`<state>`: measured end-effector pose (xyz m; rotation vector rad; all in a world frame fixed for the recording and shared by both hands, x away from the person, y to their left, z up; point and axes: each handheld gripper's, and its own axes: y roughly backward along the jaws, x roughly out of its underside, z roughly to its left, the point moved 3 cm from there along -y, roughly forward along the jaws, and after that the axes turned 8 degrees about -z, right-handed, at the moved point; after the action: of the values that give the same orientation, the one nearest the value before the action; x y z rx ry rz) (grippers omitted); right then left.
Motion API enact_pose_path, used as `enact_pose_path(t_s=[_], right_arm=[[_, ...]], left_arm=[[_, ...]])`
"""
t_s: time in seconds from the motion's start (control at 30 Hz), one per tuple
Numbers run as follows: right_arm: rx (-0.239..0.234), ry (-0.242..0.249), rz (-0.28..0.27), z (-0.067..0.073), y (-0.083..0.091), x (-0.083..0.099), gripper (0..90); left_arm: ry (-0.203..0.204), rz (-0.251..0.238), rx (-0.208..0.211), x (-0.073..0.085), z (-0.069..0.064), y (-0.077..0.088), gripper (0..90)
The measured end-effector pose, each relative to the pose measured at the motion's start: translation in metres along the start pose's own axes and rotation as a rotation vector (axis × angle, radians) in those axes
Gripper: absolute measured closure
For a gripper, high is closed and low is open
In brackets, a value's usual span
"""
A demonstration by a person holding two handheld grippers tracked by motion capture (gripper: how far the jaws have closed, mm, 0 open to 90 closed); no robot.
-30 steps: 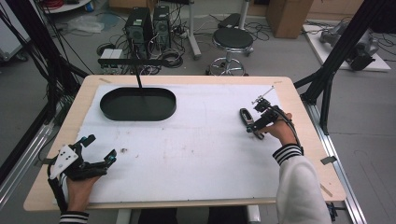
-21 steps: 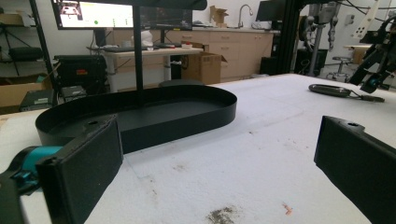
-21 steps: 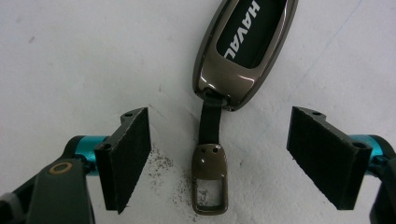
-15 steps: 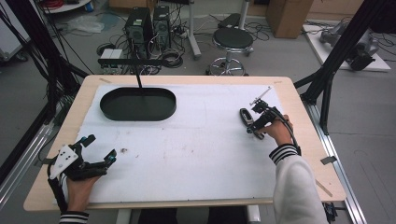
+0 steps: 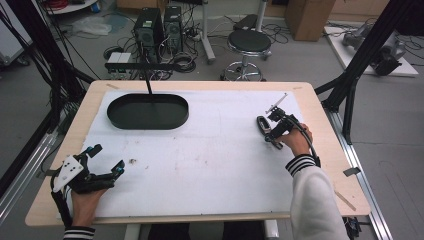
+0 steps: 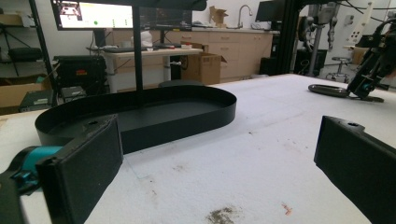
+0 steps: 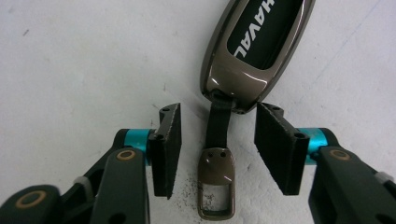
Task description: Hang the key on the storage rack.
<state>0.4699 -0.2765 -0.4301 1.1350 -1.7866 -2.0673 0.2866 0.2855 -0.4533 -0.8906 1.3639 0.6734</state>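
Glossy metal key fob (image 7: 254,44) (matt strap); matt black tray (image 5: 148,111).

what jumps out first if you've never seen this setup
Most striking is the right gripper at the right side of the table, its jaws just closing around the strap of a glossy car key fob, pads not yet touching it. Next comes the black oval tray at the far left of the white mat. The left gripper rests open at the near left corner, holding nothing.
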Motion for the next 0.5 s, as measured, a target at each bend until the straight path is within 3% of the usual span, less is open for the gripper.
enact_pose_path(t_s=[0.5], right_arm=[[0.041, -0.047, 0.02, 0.0002, -0.0047, -0.0008, 58.7]], left_arm=[[0.004, -0.003, 0.0, 0.0, 0.0, -0.0001, 1.7]])
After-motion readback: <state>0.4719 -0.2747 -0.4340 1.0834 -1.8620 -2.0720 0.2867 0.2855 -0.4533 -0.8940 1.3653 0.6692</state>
